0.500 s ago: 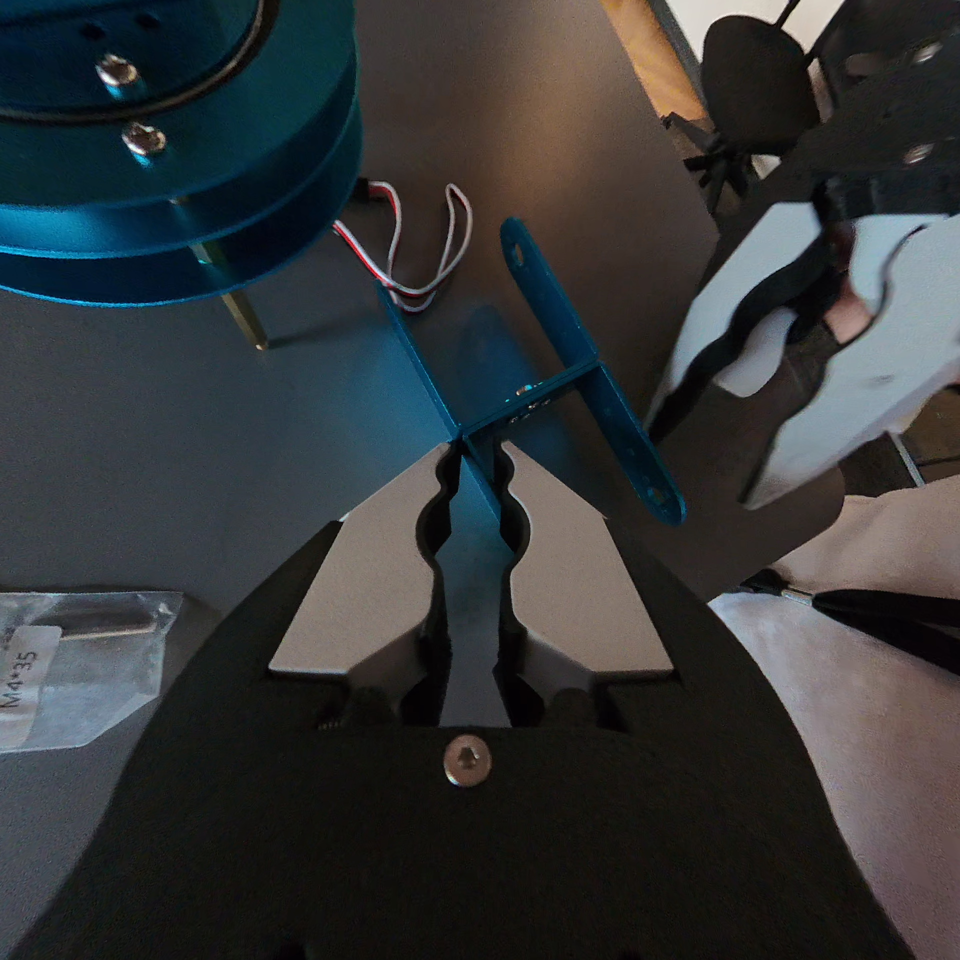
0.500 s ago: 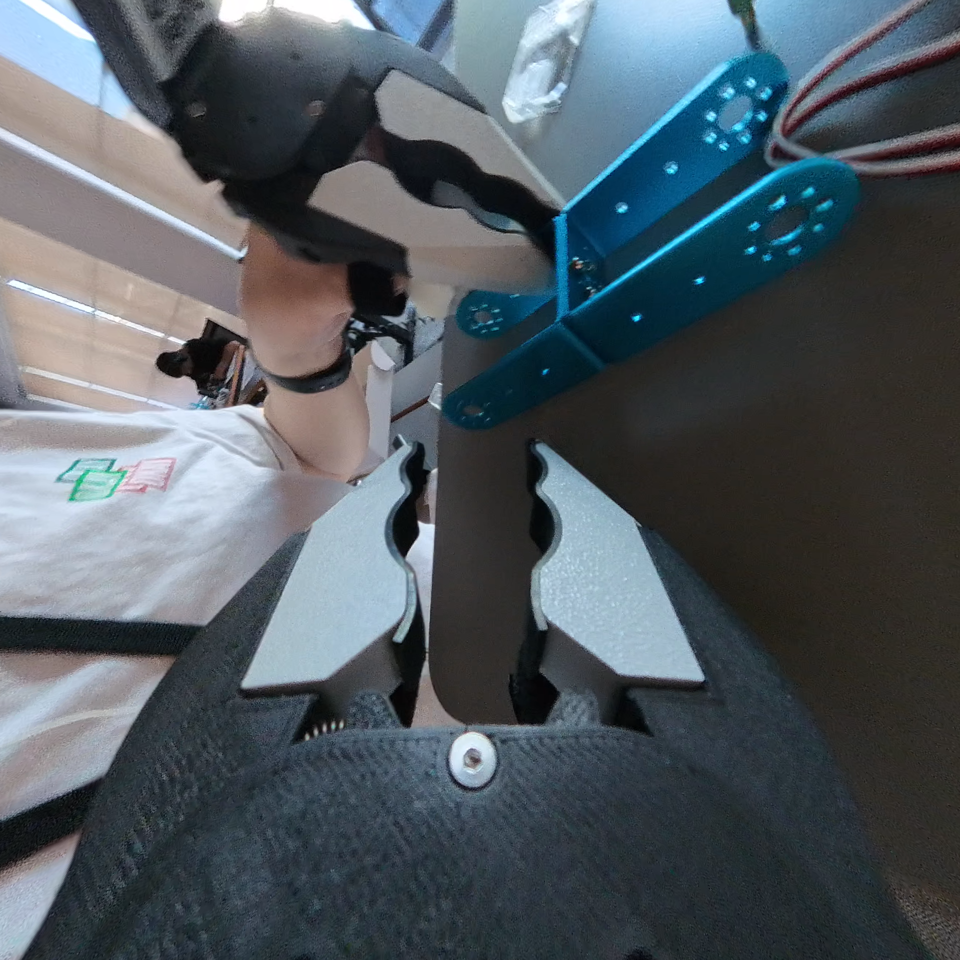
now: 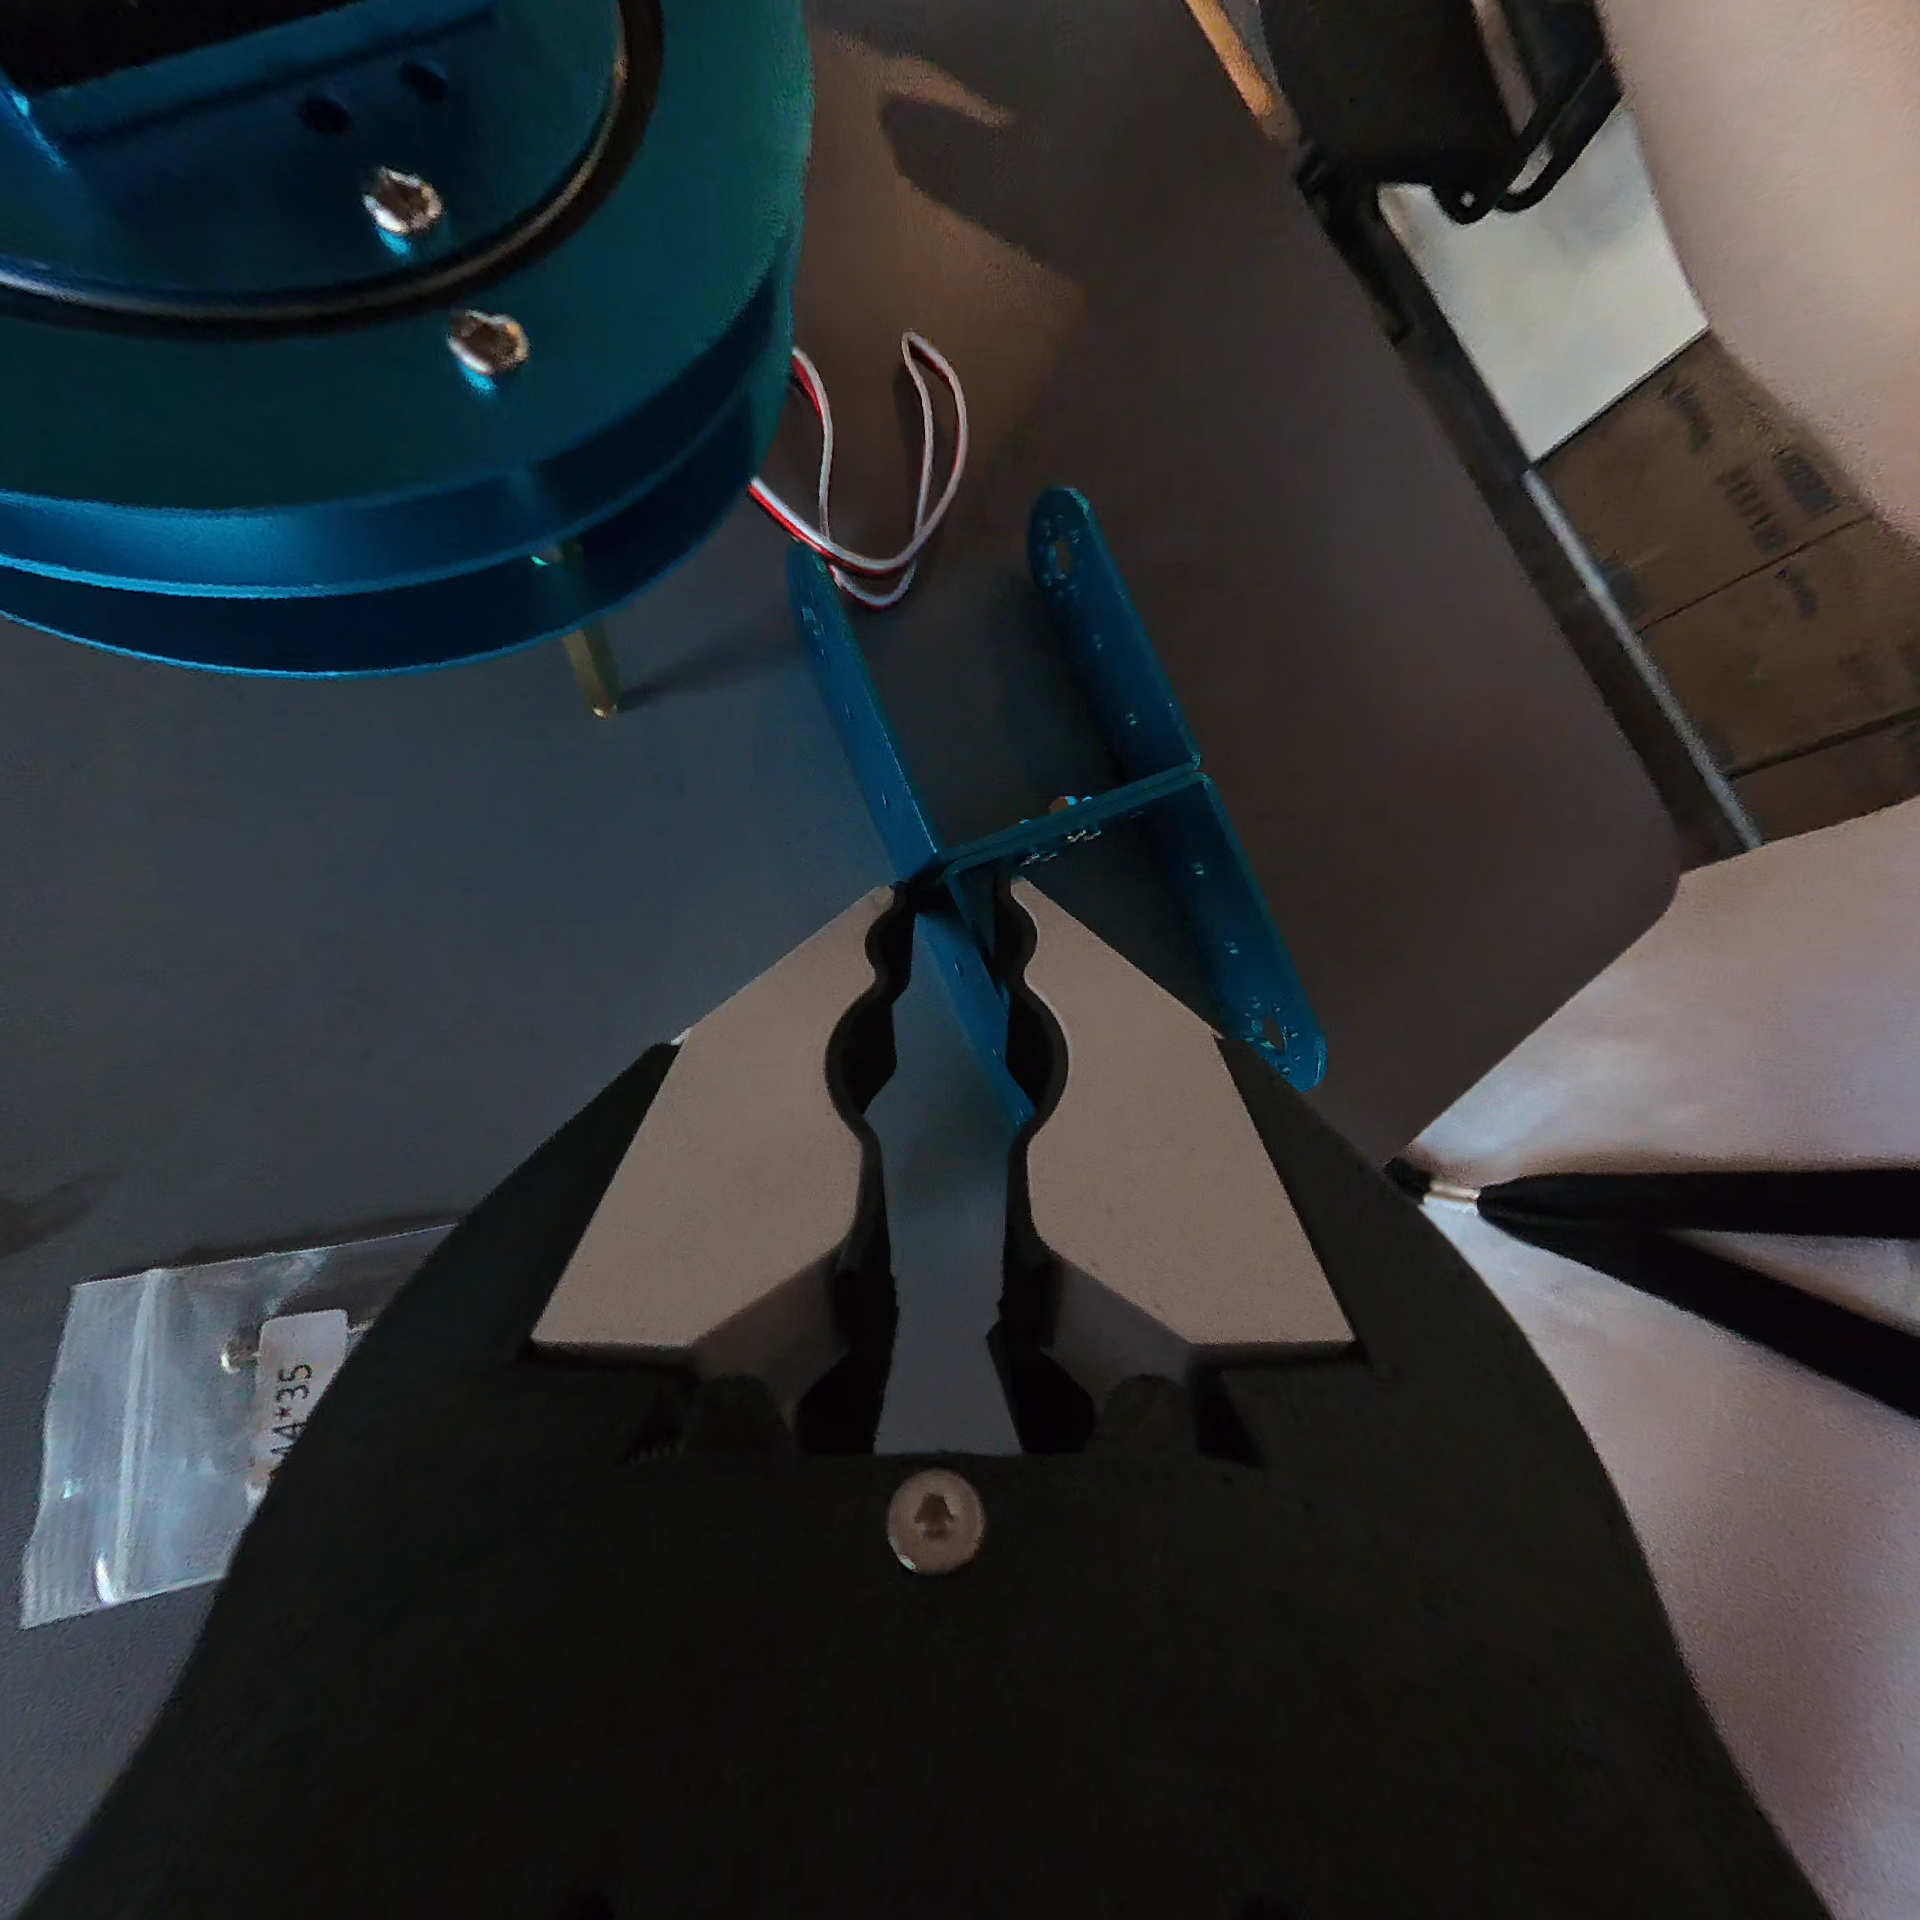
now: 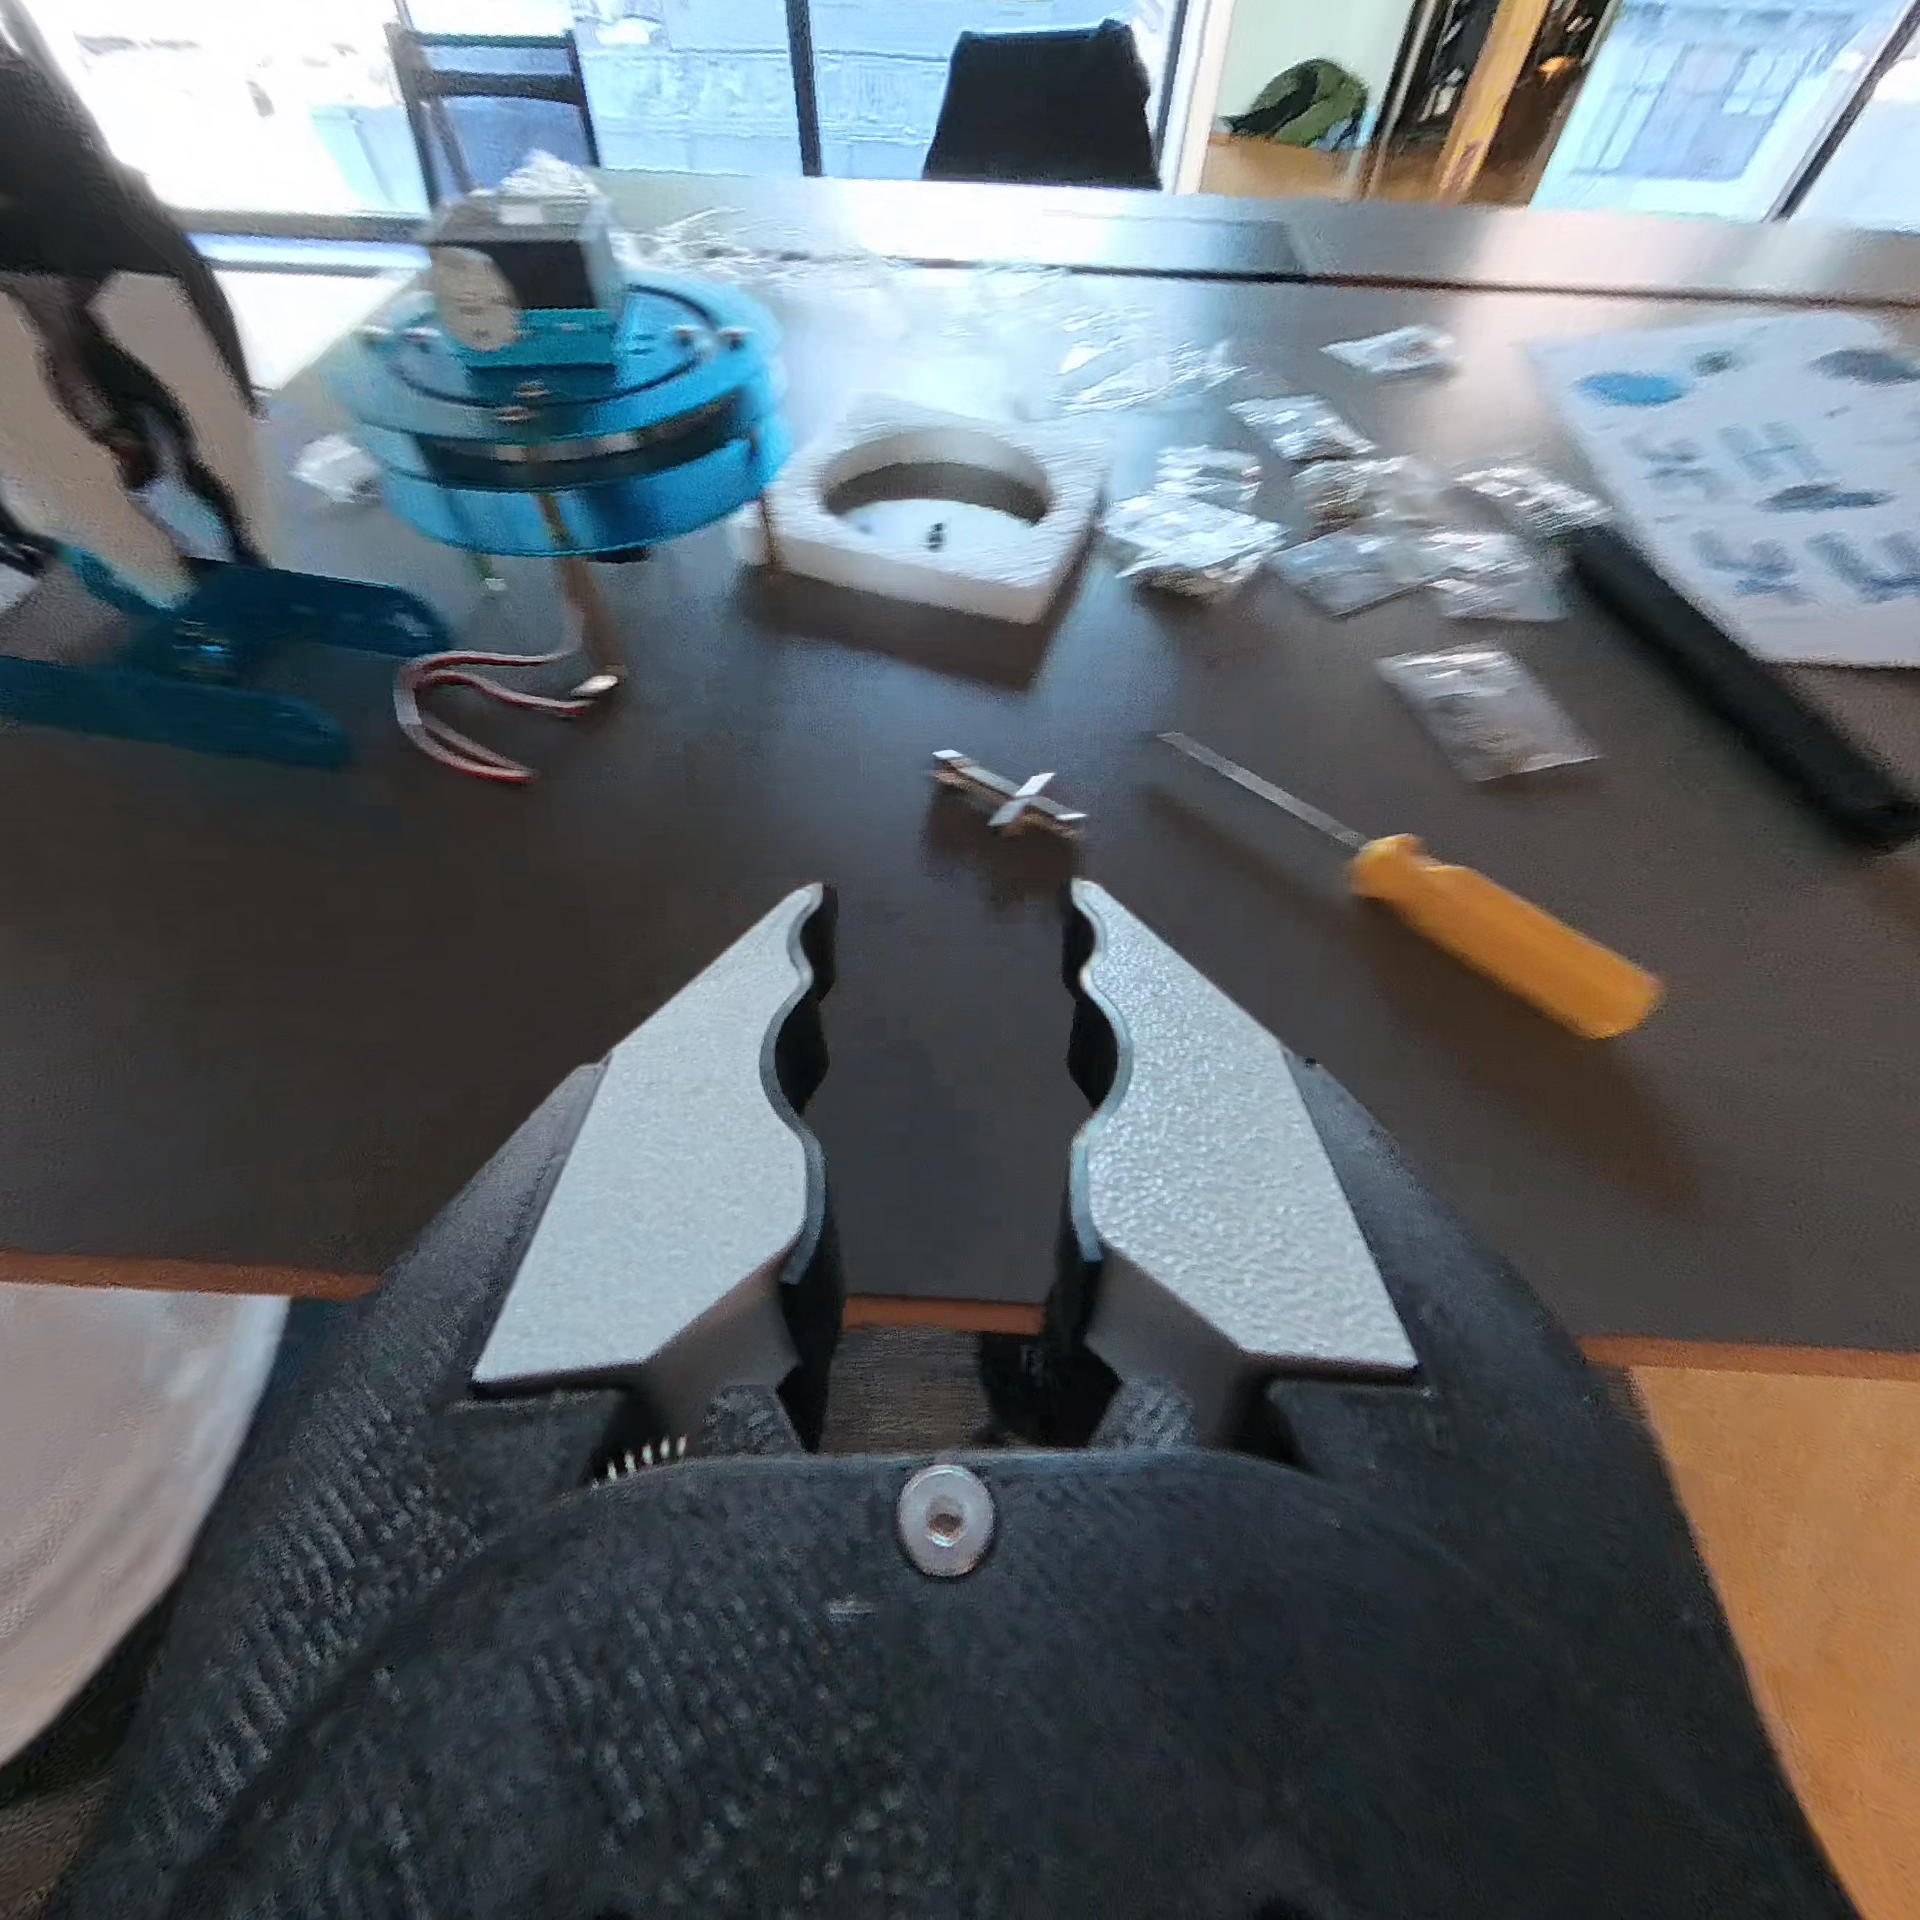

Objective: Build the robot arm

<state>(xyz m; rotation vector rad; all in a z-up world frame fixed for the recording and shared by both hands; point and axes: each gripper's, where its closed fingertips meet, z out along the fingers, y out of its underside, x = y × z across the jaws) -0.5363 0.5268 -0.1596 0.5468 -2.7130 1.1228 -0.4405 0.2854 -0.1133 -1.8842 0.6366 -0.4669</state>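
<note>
My left gripper (image 3: 958,902) is shut on one arm of a blue metal H-shaped bracket (image 3: 1143,707) that stands on the dark table. The bracket also shows in the right wrist view (image 4: 218,644) at the far left, with the left gripper (image 4: 135,457) above it. A red, white and black servo cable (image 3: 883,488) lies just behind the bracket. My right gripper (image 4: 945,904) is open and empty, low over the table's near edge. A small metal cross-shaped part (image 4: 1008,795) lies just beyond its fingertips. A yellow-handled screwdriver (image 4: 1496,935) lies to the right.
A blue round turntable base on brass standoffs (image 4: 561,436) stands at the back left, also seen in the left wrist view (image 3: 364,343). A white foam block with a round hole (image 4: 935,509), several small parts bags (image 4: 1340,520), a printed sheet (image 4: 1766,468) and a labelled bag (image 3: 166,1444) lie around. The gap from one gripper's tips to the other's is roughly 25 cm. It is some 12 cm from my right tips to the yellow-handled screwdriver (image 4: 1496,935).
My right gripper has swung away from beside the bracket and now faces across the table. It has left the left wrist view. My left gripper still holds the bracket.
</note>
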